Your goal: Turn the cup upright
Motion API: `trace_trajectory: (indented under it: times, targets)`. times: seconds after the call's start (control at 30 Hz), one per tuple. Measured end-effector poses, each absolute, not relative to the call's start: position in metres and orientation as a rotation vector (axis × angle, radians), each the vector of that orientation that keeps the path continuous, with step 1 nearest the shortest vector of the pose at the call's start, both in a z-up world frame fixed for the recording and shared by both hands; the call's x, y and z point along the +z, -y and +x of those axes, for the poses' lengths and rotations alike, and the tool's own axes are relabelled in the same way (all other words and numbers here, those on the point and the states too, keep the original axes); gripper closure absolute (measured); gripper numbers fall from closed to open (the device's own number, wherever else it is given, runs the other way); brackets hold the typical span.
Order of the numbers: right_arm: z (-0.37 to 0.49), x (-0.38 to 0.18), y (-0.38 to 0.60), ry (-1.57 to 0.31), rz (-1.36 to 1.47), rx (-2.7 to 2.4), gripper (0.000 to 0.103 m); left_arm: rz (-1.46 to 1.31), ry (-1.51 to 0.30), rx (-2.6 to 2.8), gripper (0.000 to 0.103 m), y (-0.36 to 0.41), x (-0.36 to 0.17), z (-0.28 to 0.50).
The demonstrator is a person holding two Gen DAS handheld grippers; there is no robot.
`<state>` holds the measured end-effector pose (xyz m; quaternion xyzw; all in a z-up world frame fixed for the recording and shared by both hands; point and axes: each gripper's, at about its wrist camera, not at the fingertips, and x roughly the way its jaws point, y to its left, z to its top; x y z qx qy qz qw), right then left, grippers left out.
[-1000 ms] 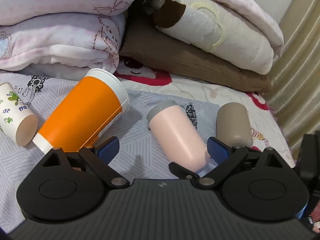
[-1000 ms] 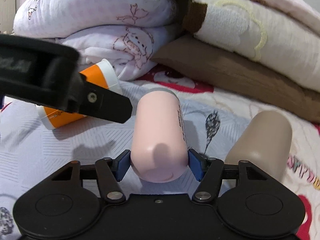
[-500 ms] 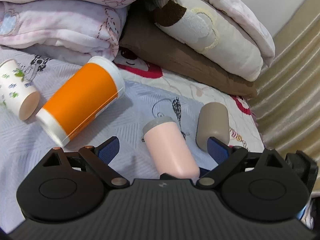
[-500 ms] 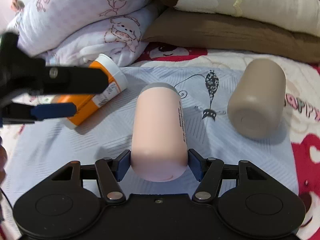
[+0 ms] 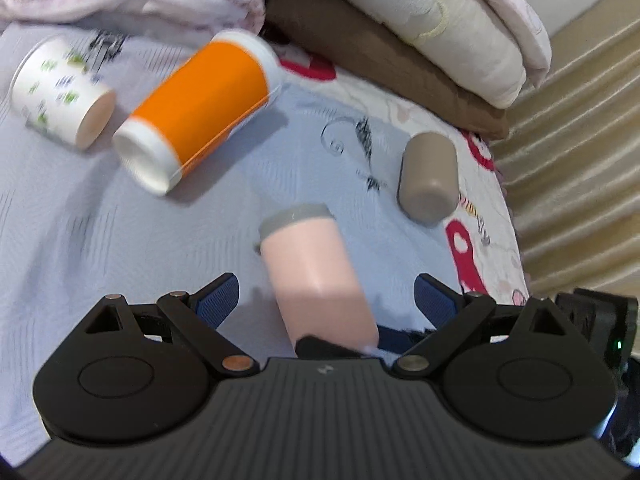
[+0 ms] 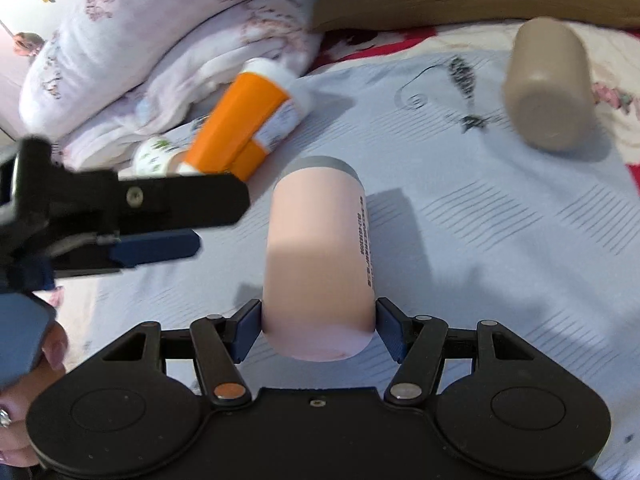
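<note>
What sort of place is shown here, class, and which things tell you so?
Most likely a bed in a bedroom: a printed bedsheet underneath, folded quilts and a brown pillow stacked behind the cups.

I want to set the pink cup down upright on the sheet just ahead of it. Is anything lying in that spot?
Nothing visible is. The right gripper holds the pink cup, and the bedsheet ahead is bare. The orange cup lies off to the left, the taupe cup off to the right.

From my left cam, the cup [image 5: 316,276] sits between my left gripper [image 5: 326,300] fingers, one tumbler [image 5: 200,108] and a paper cup [image 5: 60,92] off left, another tumbler [image 5: 429,178] right, bedding pile [image 5: 400,40] behind.
</note>
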<state>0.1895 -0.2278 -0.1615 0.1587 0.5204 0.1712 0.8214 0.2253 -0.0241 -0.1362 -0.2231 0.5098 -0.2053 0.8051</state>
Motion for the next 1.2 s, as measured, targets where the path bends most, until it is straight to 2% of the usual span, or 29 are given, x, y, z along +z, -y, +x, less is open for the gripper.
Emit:
trace_trajectory:
  times: [0.3,0.33,0.37,0.43,0.53,0.63,0.73,0.8,0.93,1.2]
  targets:
    - [0.188,-0.175,0.203,-1.154,0.365,0.428,0.036,-0.495,-1.13,-0.437,0.008,0.016,-0.155,0.226]
    - [0.187,-0.175,0.202,-1.149,0.354,0.432,0.034,-0.493,-1.137,-0.428,0.008,0.016,-0.158,0.229]
    - [0.187,-0.174,0.202,-1.142,0.335,0.432,0.026,-0.494,-1.137,-0.418,0.009,0.015,-0.159,0.232]
    - [0.187,-0.173,0.199,-1.132,0.278,0.43,0.019,-0.51,-1.133,-0.416,0.011,0.01,-0.162,0.236]
    - [0.193,-0.169,0.198,-1.109,0.233,0.443,0.019,-0.533,-1.153,-0.429,0.022,0.003,-0.169,0.239]
    - [0.201,-0.165,0.201,-1.088,0.234,0.486,0.019,-0.539,-1.172,-0.441,0.041,0.0,-0.177,0.242]
    - [0.21,-0.166,0.2,-1.084,0.234,0.536,0.019,-0.582,-1.182,-0.466,0.045,-0.001,-0.185,0.246]
    - [0.214,-0.169,0.194,-1.087,0.211,0.564,0.02,-0.592,-1.184,-0.473,0.045,-0.001,-0.186,0.247]
    - [0.214,-0.172,0.188,-1.08,0.156,0.572,0.03,-0.561,-1.172,-0.481,0.045,0.003,-0.183,0.246]
    - [0.22,-0.176,0.195,-1.1,0.177,0.598,0.03,-0.588,-1.185,-0.494,0.042,0.003,-0.189,0.249]
